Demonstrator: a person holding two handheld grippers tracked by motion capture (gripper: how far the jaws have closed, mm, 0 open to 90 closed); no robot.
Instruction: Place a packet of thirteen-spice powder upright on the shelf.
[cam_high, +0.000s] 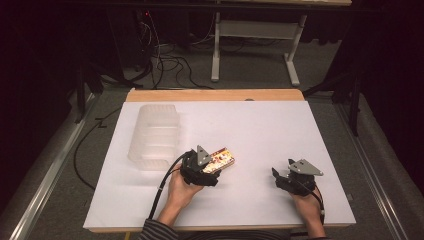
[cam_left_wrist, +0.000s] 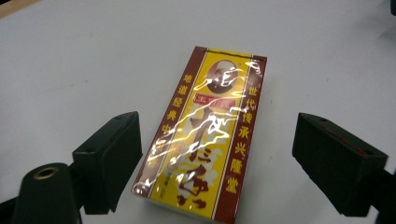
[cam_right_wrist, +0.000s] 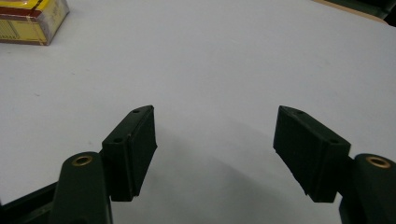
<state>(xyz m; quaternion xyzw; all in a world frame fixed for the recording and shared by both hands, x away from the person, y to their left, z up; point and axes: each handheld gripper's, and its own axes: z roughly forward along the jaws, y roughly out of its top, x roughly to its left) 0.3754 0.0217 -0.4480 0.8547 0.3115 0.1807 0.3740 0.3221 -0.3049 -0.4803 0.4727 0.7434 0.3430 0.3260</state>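
The yellow-and-red box lies flat near the middle of the white table, between the spread jaws of the left gripper; the pads seem not to touch it; this is the approach to a grasp. Next, close squarely on its long sides. The right gripper rests released near the front edge.

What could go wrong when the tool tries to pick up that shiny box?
The box wears glossy, crinkled wrap, so the pads could slip on it. It lies flat on the white table, skewed between the left tool's open jaws, and may twist when squeezed. The clear bin sits close by and might get bumped.
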